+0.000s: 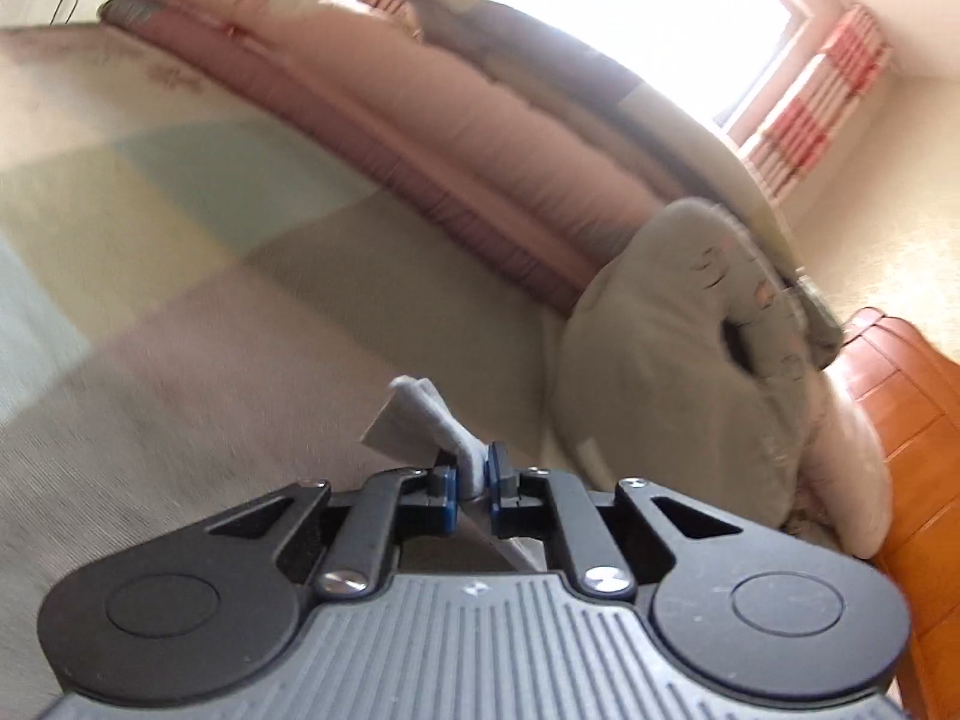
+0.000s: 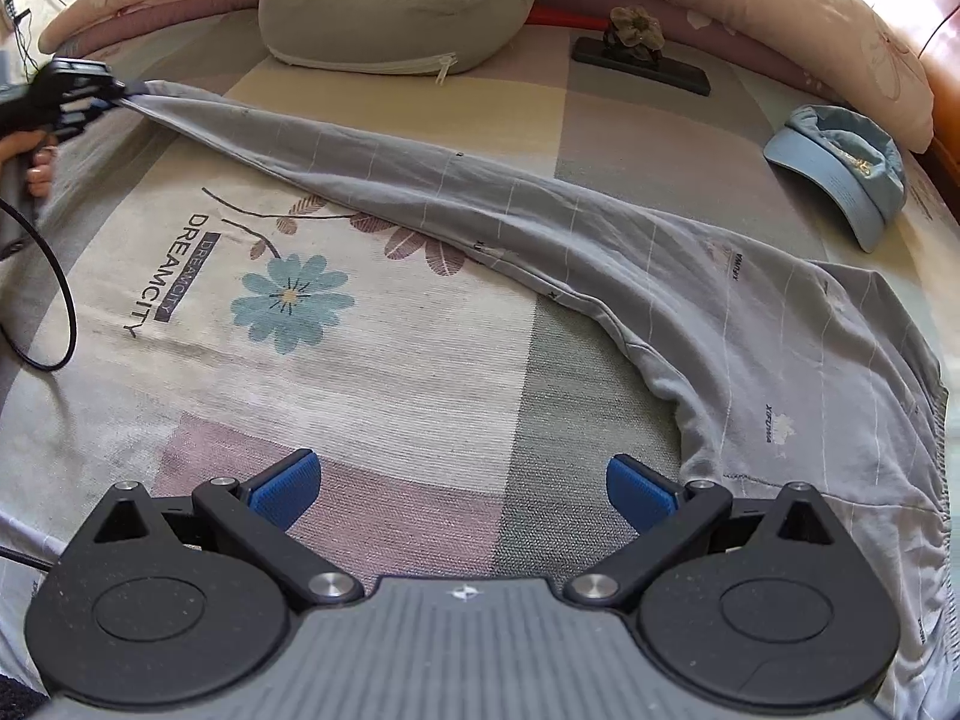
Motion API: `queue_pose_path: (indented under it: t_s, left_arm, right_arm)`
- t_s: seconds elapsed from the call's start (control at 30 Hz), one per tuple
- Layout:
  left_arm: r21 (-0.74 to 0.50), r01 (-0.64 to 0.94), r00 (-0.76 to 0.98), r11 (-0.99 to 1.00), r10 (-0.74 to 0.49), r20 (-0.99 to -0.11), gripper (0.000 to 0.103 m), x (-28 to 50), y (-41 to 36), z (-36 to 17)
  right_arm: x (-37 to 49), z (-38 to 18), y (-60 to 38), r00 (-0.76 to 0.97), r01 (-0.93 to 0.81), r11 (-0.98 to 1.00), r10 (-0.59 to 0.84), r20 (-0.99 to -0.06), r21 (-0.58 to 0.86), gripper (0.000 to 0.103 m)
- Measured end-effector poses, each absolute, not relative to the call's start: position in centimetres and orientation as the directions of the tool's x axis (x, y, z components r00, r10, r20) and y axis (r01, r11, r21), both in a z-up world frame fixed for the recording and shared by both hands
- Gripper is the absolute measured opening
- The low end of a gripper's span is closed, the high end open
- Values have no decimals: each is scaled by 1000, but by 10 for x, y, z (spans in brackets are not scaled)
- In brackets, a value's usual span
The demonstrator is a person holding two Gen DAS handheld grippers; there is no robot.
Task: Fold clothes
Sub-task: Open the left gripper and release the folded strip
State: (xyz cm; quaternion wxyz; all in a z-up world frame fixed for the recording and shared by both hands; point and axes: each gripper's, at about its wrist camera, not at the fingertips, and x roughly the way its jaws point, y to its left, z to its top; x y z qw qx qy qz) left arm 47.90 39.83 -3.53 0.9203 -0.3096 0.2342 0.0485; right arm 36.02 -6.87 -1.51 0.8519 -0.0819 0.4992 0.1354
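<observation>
A pair of grey trousers (image 2: 540, 210) lies stretched diagonally across the bed, waistband at the right near me, one leg running to the far left. In the right wrist view my left gripper (image 2: 114, 93) is at the far left, shut on the end of that leg, lifting it off the bedspread. In the left wrist view the left gripper (image 1: 474, 474) pinches a bunched grey trouser cuff (image 1: 420, 420) between its blue pads. My right gripper (image 2: 462, 483) stands open over the bedspread just left of the waistband, nothing between its fingers.
A patchwork bedspread (image 2: 300, 360) with a flower print covers the bed. A grey-green pillow (image 2: 396, 0), a pink quilt roll (image 2: 780, 18), a dark phone-like slab with a flower ornament (image 2: 642, 66) and a blue cap (image 2: 840, 168) sit at the far side. A black cable (image 2: 66, 312) loops at left.
</observation>
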Motion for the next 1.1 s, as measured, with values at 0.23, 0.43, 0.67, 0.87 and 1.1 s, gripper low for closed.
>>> queue_pose_path:
  t_s: [0.23,0.43,0.67,0.87,1.1]
  left_arm:
    - [-344,-352,817,870,106,-567,14,463,408,-24]
    - [-316,-375,795,872,127,-593,24,448,411,-22]
    - [-102,-112,821,988,34,-570,36,433,323,-19]
    - [51,146,794,988,-86,-601,48,424,241,-20]
    - [-4,194,774,981,-156,-614,50,416,196,-15]
  right_arm:
    - [360,-15,-64,467,-337,941,172,-868,5,103]
    - [358,-11,-63,503,-370,929,190,-843,-11,95]
    - [367,-15,-63,515,-419,907,206,-832,-35,54]
    - [380,-19,-67,540,-465,881,201,-817,-90,35]
    - [414,-29,-77,584,-527,827,184,-791,-197,34]
